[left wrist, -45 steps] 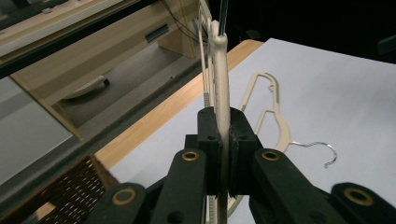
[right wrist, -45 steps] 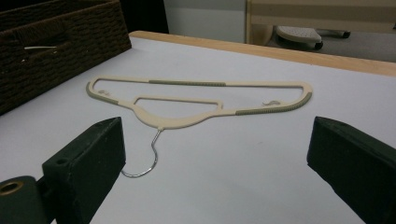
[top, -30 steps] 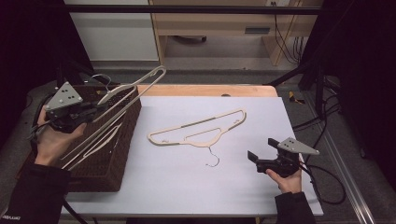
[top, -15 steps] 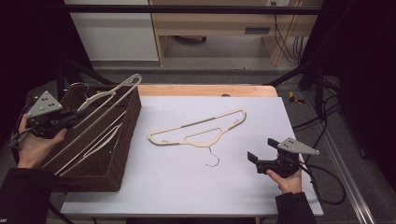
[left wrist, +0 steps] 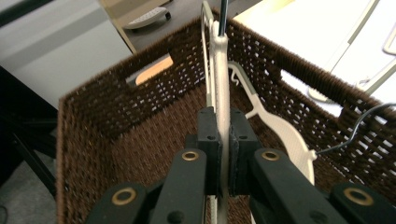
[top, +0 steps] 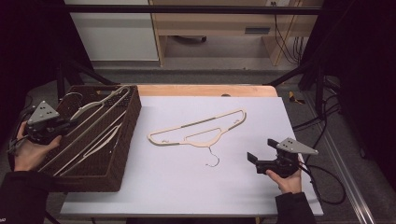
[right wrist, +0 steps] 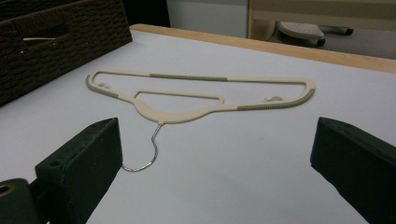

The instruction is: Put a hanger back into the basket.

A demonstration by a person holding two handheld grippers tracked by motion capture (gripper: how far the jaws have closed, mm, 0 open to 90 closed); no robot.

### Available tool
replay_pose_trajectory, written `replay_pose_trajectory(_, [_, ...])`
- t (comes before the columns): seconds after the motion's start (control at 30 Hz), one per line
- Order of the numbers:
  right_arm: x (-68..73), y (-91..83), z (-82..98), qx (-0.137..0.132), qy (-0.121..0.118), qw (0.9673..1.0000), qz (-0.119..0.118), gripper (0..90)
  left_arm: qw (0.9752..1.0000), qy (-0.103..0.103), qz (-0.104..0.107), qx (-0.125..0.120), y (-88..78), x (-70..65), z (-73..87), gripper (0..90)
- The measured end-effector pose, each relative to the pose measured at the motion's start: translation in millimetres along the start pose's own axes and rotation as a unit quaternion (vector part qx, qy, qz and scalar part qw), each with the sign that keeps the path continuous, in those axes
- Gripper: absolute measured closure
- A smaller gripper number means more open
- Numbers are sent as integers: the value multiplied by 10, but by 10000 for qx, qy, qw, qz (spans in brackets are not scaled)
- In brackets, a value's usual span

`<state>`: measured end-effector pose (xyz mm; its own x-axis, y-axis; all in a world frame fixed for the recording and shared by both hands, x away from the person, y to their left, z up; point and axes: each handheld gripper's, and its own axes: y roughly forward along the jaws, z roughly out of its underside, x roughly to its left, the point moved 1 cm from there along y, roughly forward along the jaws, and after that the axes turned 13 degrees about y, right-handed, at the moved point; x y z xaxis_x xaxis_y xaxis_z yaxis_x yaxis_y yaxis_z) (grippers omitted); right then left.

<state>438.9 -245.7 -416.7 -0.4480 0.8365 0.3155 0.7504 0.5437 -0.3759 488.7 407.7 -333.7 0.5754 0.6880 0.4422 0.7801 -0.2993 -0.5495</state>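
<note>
Left gripper (left wrist: 223,140) pinches a cream hanger (left wrist: 220,84) over the basket (top: 122,154), frame's left; right gripper (right wrist: 215,154) spread, lower right.

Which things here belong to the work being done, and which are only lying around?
Part of the job:
- left hand-held gripper, shut on a cream plastic hanger
- dark brown woven basket
- second cream plastic hanger with wire hook, flat on the table
- right hand-held gripper, open

Just lying about:
- black cables on the floor
- wooden furniture behind the table
</note>
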Motion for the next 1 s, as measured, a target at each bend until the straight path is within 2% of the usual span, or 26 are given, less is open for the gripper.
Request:
replay_pose_trajectory(0.13, [-5, 11, 4, 7, -49, 10000, 20, 28, 9998, 69, -20, 193, 81, -66, 103, 858])
replay_pose_trajectory(0.2, [-2, 11, 7, 14, -49, 10000, 33, 27, 9996, 113, -11, 243, 109, -87, 115, 858])
replay_pose_trajectory(0.23, [-3, 11, 7, 14, -53, 10000, 38, 27, 9992, 174, 29, 348, 170, -129, 115, 857])
replay_pose_trajectory(0.33, [-4, 9, 4, 7, -54, 10000, 25, 27, 9989, 186, 57, 417, 236, -172, 129, 857])
replay_pose_trajectory(0.37, [-5, 6, 4, 6, -55, 10000, 35, 28, 9984, 210, 66, 520, 299, -210, 164, 857])
replay_pose_trajectory(0.43, [-9, 3, 3, 3, -81, 10000, 20, 27, 9982, 181, 96, 564, 352, -239, 217, 857])
replay_pose_trajectory(0.5, [-4, 6, 5, 5, -64, 10000, 24, 27, 9975, 236, 133, 653, 343, -236, 247, 857])
replay_pose_trajectory(0.53, [-2, 11, 6, 3, -52, 10000, 19, 28, 9980, 138, 157, 597, 342, -238, 251, 857])
replay_pose_trajectory(0.7, [3, 19, 9, 24, -71, 10000, 25, 28, 9962, -26, 385, 780, 388, -255, 275, 839])
replay_pose_trajectory(0.77, [3, 15, 8, 16, -58, 10000, 27, 28, 9947, -77, 513, 890, 399, -262, 262, 828])
replay_pose_trajectory(0.83, [3, 15, 8, 17, -59, 10000, 29, 28, 9933, 3, 496, 1040, 408, -289, 246, 824])
replay_pose_trajectory(0.9, [6, 16, 8, 19, -52, 10000, 16, 28, 9918, -31, 591, 1129, 438, -322, 258, 810])
replay_pose_trajectory(0.97, [10, 17, 8, 26, -53, 10000, 9, 29, 9889, -78, 726, 1296, 463, -344, 285, 794])
replay_pose_trajectory(1.0, [14, 19, 7, 25, -55, 10000, 15, 29, 9886, -109, 743, 1302, 479, -359, 305, 784])
